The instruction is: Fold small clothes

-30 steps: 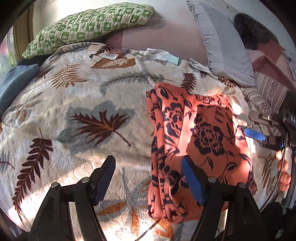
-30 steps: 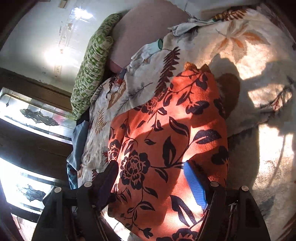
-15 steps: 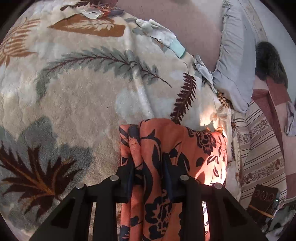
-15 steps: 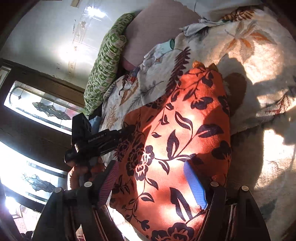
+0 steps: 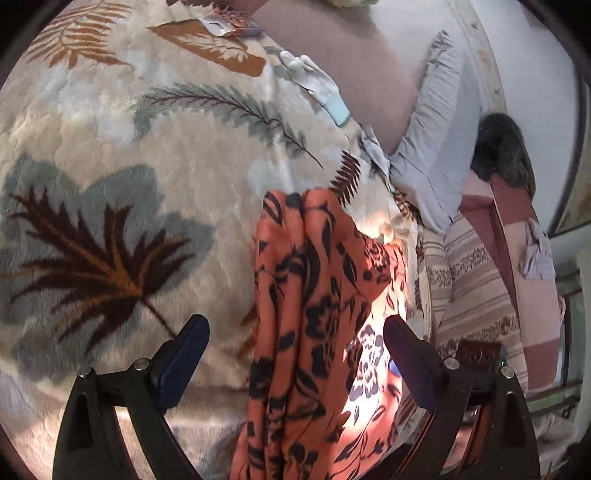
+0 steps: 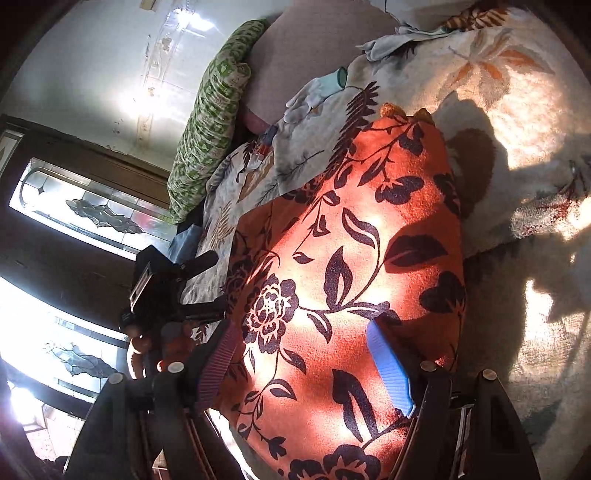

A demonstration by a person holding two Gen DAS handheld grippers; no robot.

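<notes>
An orange garment with a dark flower print [image 5: 314, 314] lies folded lengthwise on the leaf-patterned blanket [image 5: 110, 177]. My left gripper [image 5: 295, 362] is open, its jaws wide apart on either side of the garment's bunched left edge, holding nothing. The garment fills the right wrist view [image 6: 351, 277], sunlit. My right gripper [image 6: 303, 365] is open just above the garment's near end, with cloth between the pads. The left gripper also shows in the right wrist view [image 6: 177, 288] at the garment's left edge.
A white glove with a teal cuff [image 5: 317, 88] and small packets [image 5: 229, 27] lie at the blanket's far edge. A grey pillow [image 5: 436, 147] and striped bedding [image 5: 480, 280] lie to the right. A green patterned pillow [image 6: 210, 122] and a window [image 6: 85, 210] are beyond.
My left gripper was shut on the garment's left edge half a second ago; it has opened wide and let go. The right gripper has stayed open over the near end.
</notes>
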